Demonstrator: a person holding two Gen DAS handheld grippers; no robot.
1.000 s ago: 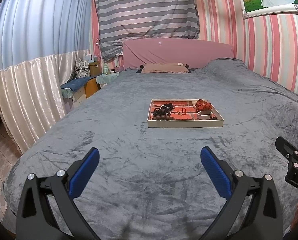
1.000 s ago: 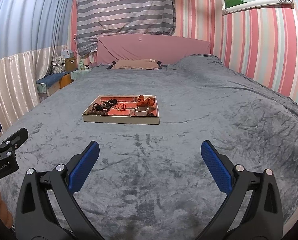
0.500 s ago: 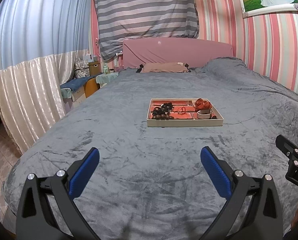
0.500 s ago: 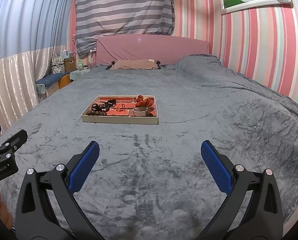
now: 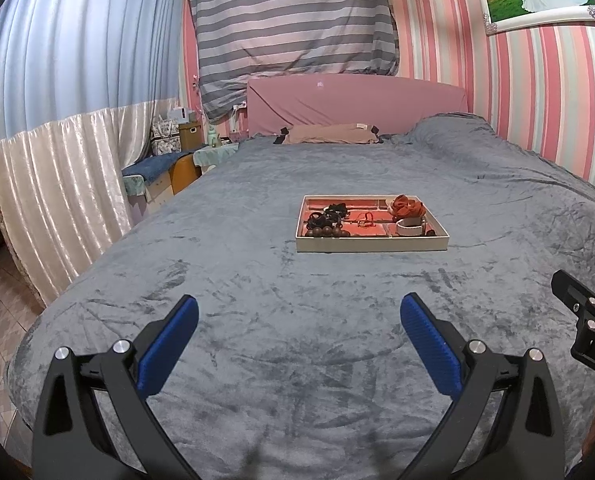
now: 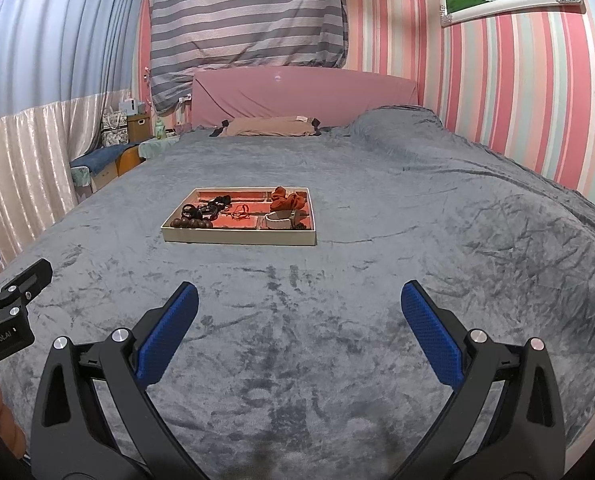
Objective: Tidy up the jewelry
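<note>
Both our hand-held grippers, left (image 5: 299, 322) and right (image 6: 299, 310), gape empty over the bed (image 5: 257, 280); only the right view shows "GenRobot.AI" lettering; the jewelry tray (image 6: 239, 237) lies far.

Even, soft indoor light with a bluish-pink cast, brightest around 12 o'clock. Shadows are faint. Focus is sharp throughout. Fisheye distortion bends straight lines outward; black vignetting fills every corner.

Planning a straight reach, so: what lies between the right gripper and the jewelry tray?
Only bare grey blanket lies between the open right gripper and the jewelry tray; the right wrist view shows it.
</note>
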